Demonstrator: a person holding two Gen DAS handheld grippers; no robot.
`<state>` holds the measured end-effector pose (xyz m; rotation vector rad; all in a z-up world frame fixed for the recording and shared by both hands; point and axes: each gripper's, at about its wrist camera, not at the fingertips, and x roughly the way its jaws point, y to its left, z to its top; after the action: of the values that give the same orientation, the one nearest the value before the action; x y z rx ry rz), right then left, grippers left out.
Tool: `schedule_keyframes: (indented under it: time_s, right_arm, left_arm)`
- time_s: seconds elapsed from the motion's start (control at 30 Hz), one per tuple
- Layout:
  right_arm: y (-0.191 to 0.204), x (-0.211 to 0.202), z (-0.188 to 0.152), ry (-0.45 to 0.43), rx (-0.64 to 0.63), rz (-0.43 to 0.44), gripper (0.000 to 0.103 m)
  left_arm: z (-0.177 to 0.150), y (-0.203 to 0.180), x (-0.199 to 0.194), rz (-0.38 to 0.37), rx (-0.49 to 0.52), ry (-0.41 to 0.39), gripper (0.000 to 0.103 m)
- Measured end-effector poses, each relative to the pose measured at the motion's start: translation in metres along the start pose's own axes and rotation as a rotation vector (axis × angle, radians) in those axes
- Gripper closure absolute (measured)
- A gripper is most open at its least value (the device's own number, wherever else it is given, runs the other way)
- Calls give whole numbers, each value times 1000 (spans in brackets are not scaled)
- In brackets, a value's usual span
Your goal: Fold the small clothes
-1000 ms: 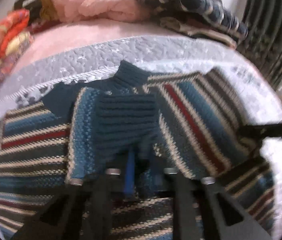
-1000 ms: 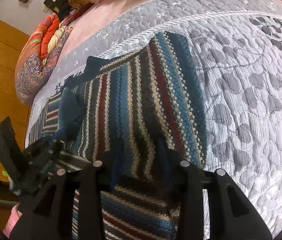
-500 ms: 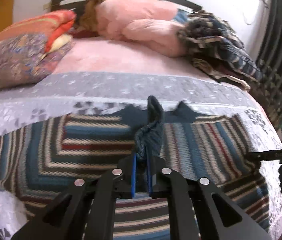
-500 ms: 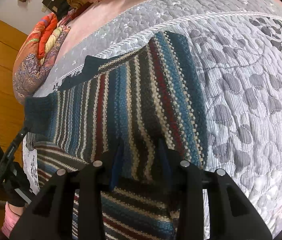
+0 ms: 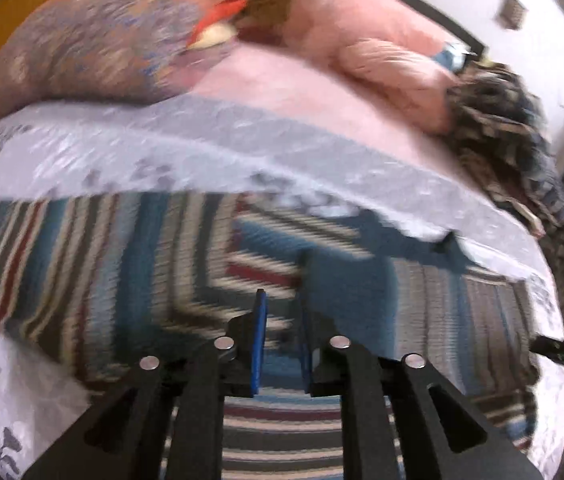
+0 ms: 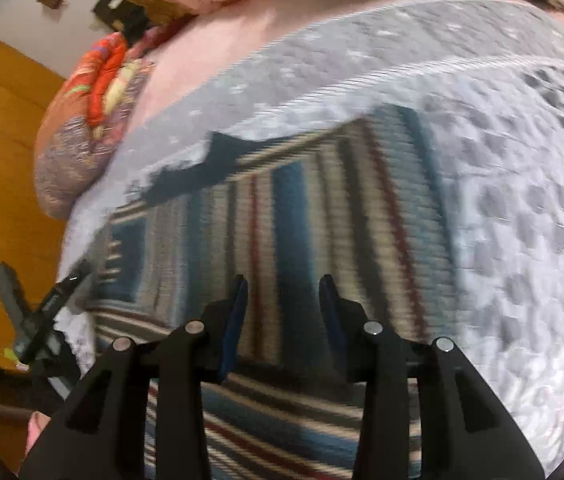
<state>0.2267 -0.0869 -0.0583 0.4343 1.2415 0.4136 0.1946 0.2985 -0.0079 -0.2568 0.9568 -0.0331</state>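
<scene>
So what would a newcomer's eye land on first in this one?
The striped knit sweater, in teal, cream and dark red bands, lies spread over the grey quilted bedspread and fills the middle of both views. Both the left gripper and the right gripper sit open just above it. Behind, at the head of the bed, a pink blanket is heaped beside a patterned pillow.

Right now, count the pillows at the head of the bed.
1 clearly: a patterned pillow with orange trim at the bed's far left corner. The pink bundle beside it looks like a quilt; it may hide more.
</scene>
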Motion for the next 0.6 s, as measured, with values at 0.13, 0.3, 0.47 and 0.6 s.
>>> schedule_keyframes:
  time_s: [0.13,0.3,0.47,0.6]
  right_arm:
    - [27,19,-5,43,-60,-3,63]
    - [35,47,-15,106,-105,-63,63]
    - [27,62,-22,122,-100,-79,65]
    - [29,64,-24,113,-112,-98,65]
  left_arm:
    - [-11,-38,19,-65,87,62,69]
    - [-31,-31,53,-57,86,166,68]
    - [-33,-17,55,-102,69,170,76]
    - [-35,-16,52,-99,73,165,76]
